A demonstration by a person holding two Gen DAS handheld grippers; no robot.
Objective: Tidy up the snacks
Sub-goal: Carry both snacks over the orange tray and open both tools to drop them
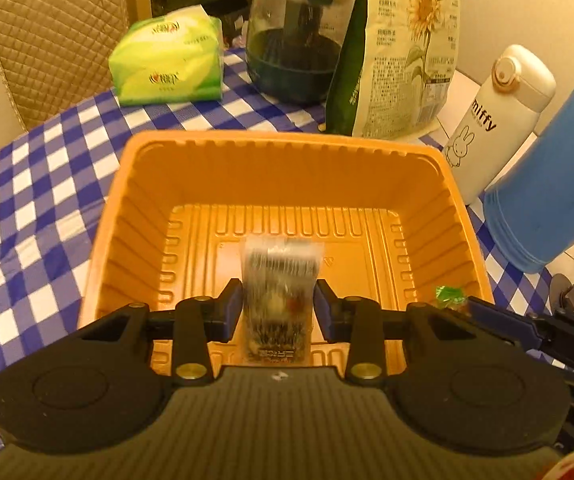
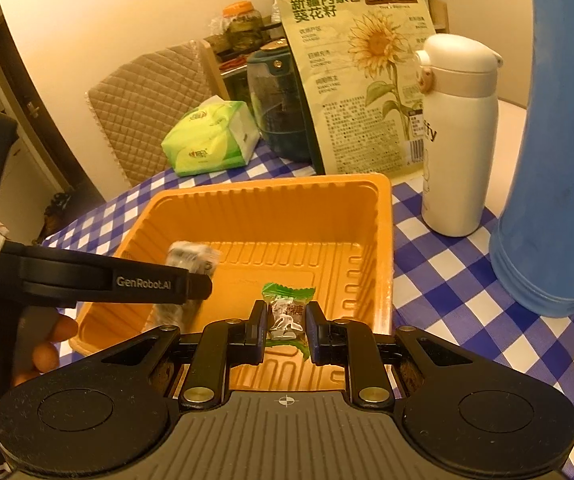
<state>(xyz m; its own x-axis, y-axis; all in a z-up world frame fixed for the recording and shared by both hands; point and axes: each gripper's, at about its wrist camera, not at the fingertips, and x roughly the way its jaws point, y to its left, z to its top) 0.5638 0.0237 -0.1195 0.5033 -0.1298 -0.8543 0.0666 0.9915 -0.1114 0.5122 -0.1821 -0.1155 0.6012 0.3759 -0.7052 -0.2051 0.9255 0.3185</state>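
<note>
1. Pinching a clear snack packet [image 1: 277, 300], the left hand-held gripper [image 1: 278, 312] hangs over the orange tray [image 1: 287, 168], frame centre.
2. Right hand-held gripper [image 2: 287, 330] pinches a green-wrapped candy [image 2: 287, 312], lower centre, above the same tray.

Below my claws the orange tray [image 1: 427, 200] is lying open-topped, its floor mostly bare. Crowding its far rim are the sunflower-seed bag [image 2: 363, 80] and dark jar [image 1: 295, 40]; the white flask [image 2: 459, 140] and blue flask [image 2: 547, 160] are blocking the right.
</note>
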